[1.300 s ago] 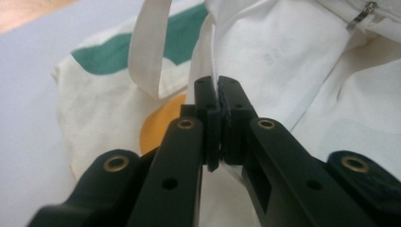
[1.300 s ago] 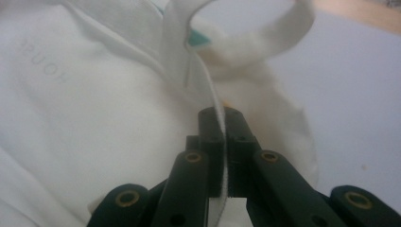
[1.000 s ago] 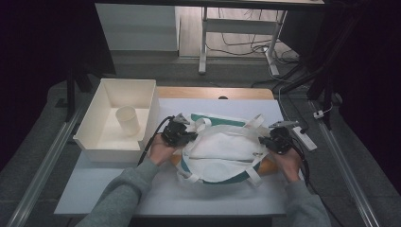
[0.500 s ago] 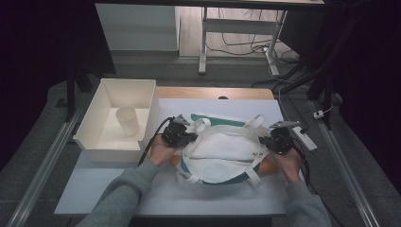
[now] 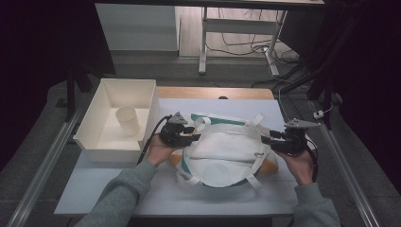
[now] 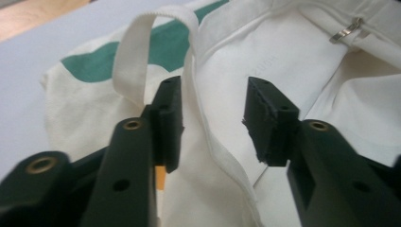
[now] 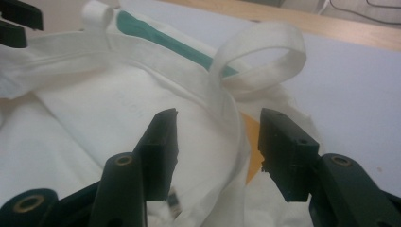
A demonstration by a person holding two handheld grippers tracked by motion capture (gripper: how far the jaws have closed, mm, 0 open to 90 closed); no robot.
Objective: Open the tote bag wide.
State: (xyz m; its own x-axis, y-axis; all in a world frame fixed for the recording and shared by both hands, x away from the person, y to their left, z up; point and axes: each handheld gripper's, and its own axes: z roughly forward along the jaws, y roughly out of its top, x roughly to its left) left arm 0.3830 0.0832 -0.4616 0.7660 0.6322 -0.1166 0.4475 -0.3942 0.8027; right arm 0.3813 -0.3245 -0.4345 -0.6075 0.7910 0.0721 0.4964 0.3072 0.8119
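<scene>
Bag (image 5: 227, 151) lies flattened at the table's centre; left gripper (image 5: 189, 137) at nine o'clock and right gripper (image 5: 269, 140) at three have just opened, letting go. Spreading looks done; folding remains.

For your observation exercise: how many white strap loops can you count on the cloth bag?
5 show on the cloth bag in the high view: upper left, upper right, right, lower right, lower left. More may be folded underneath.

the cloth bag (image 5: 227, 149) is off-white with a teal-green band and white strap loops. the tabletop (image 5: 142, 189) is pale lilac-grey, the bin (image 5: 97, 139) cream, both claws black.
</scene>
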